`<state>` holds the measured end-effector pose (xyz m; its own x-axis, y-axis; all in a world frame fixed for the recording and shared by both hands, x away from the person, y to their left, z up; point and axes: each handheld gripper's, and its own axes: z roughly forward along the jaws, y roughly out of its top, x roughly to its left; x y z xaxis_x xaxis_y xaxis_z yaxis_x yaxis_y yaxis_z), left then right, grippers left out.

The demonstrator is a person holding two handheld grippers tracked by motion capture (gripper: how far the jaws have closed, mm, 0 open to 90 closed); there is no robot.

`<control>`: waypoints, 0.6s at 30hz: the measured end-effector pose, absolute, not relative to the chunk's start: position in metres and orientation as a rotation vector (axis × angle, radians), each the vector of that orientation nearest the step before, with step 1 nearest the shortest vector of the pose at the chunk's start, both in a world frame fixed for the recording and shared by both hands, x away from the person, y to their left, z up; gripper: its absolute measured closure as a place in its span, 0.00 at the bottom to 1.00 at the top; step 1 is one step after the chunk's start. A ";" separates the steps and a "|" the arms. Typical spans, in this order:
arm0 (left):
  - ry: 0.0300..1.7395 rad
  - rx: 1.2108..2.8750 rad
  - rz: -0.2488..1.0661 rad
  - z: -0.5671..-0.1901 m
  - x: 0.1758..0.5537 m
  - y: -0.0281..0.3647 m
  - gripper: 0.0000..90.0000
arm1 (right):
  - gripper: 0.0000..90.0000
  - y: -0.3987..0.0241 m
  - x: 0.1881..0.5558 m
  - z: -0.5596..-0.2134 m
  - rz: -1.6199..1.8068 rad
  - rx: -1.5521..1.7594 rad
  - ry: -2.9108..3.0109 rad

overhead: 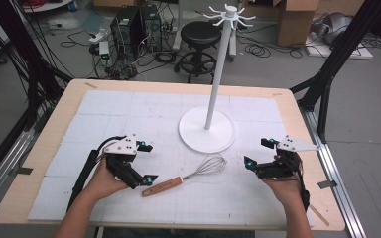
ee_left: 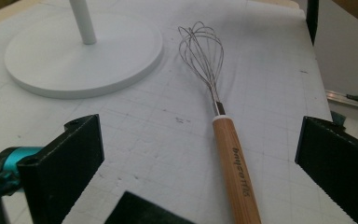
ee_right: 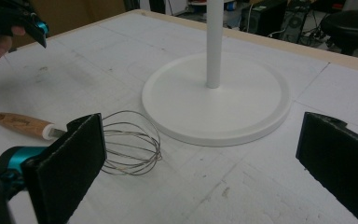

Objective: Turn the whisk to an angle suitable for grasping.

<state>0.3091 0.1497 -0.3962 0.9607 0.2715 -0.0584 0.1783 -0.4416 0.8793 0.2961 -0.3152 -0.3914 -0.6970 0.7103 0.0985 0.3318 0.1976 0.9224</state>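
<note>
Both hands rest low on the table (overhead: 44,148), the left gripper (overhead: 146,162) and the right gripper (overhead: 258,152) each with jaws spread wide and empty, flanking a wooden-handled wire whisk (overhead: 183,177) lying flat just in front of the white stand (overhead: 207,130).

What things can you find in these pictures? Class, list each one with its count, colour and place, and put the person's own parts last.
Whisk: one, steel wires with a wooden handle, lying flat on the mat between the two grippers, wire end toward the stand.
Hook stand: one, white, round base on the mat at centre right, upright pole with hooks on top.
Mat: one, white with a faint grid, covering most of the table.
Table: one, light wood, under the mat.
Stool: one, black, on the floor beyond the table.
Left gripper: one, black, jaws open, near the whisk's handle.
Right gripper: one, black, jaws open, right of the whisk's wires.
</note>
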 end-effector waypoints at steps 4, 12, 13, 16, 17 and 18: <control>0.308 2.069 0.091 -0.401 0.308 0.141 0.02 | 0.01 -0.315 0.296 -0.391 1.499 0.978 2.132; 0.289 2.172 0.056 -0.418 0.307 0.122 0.10 | 0.01 -0.317 0.296 -0.391 1.503 0.986 2.123; 0.289 2.172 0.056 -0.418 0.307 0.122 0.13 | 0.01 -0.317 0.296 -0.391 1.502 0.980 2.122; 0.288 2.196 0.044 -0.422 0.307 0.119 0.14 | 0.01 -0.317 0.296 -0.391 1.498 0.978 2.127; 0.284 2.220 0.050 -0.425 0.306 0.116 0.15 | 0.01 -0.317 0.296 -0.392 1.498 0.979 2.128; 0.284 2.220 0.050 -0.425 0.306 0.116 0.16 | 0.01 -0.317 0.296 -0.392 1.498 0.979 2.128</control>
